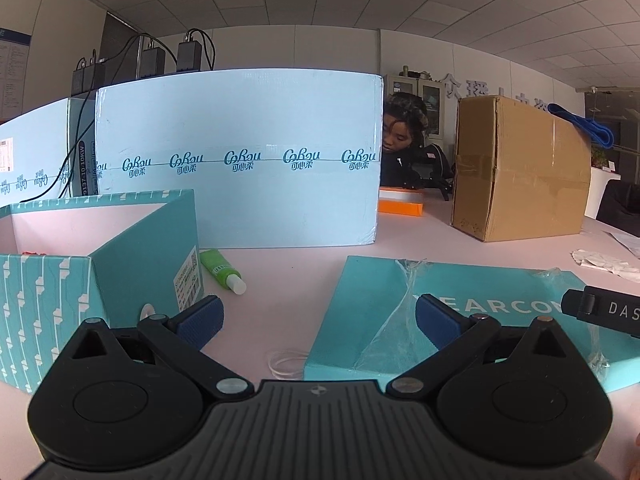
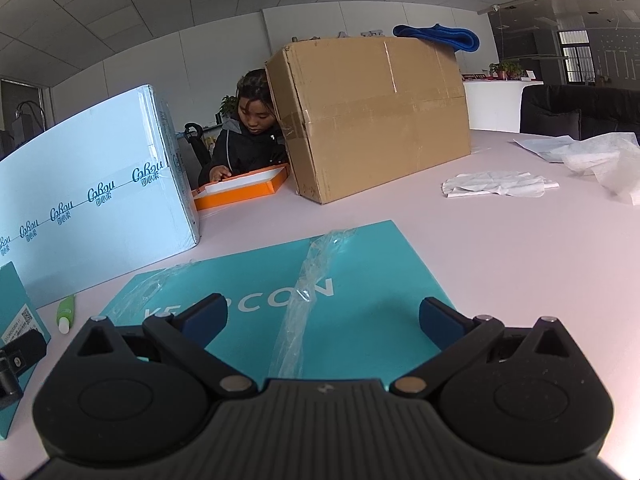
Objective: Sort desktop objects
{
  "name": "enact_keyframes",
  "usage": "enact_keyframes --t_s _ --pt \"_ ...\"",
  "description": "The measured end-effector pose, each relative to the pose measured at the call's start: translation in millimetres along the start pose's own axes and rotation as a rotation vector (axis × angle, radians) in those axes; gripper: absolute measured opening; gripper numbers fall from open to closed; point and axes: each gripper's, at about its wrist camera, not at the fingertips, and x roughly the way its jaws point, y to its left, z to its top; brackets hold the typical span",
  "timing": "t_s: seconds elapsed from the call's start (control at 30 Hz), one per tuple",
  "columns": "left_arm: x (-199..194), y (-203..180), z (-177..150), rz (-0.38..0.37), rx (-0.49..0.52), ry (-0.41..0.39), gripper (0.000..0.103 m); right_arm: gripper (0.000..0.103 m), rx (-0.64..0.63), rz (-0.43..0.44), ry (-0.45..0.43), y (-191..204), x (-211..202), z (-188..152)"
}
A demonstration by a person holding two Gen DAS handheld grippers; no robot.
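My left gripper (image 1: 318,320) is open above the pink table, between an open teal box (image 1: 100,248) on its left and a flat teal lid (image 1: 460,312) with loose clear plastic wrap (image 1: 400,308) on its right. A green tube with a white cap (image 1: 222,270) lies beside the box, ahead of the left finger. A clear ring-like band (image 1: 286,362) rests on the table near the lid's corner. My right gripper (image 2: 322,316) is open over the same teal lid (image 2: 280,304), with the plastic wrap (image 2: 304,292) between its fingers. The green tube (image 2: 66,312) shows at far left.
A large pale blue carton (image 1: 240,160) stands behind the work area, and a brown cardboard box (image 2: 372,116) with a blue cloth (image 2: 440,38) on top stands to its right. A person sits behind them over an orange tray (image 2: 244,186). Crumpled white paper (image 2: 496,184) lies at right.
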Motion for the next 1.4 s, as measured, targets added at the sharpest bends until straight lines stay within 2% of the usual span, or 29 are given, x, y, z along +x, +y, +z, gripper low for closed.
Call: enact_keyframes --t_s 0.27,0.47,0.57,0.83,1.4 --pt "-2 5 -6 -0.021 -0.051 -0.029 0.103 0.103 -0.003 0.005 -0.050 0 -8 -2" --pt "12 13 -7 -0.025 -0.103 0.051 0.103 0.103 -0.046 -0.029 -0.056 8 -7 0" --pt "14 18 -8 -0.027 -0.131 0.060 0.103 0.103 -0.089 -0.056 -0.033 15 -2 1" --pt "12 19 -9 -0.036 -0.132 0.050 0.103 0.103 -0.233 -0.098 -0.018 34 13 4" --pt "13 19 -9 -0.040 -0.142 0.054 0.103 0.103 -0.237 -0.117 -0.014 36 36 12"
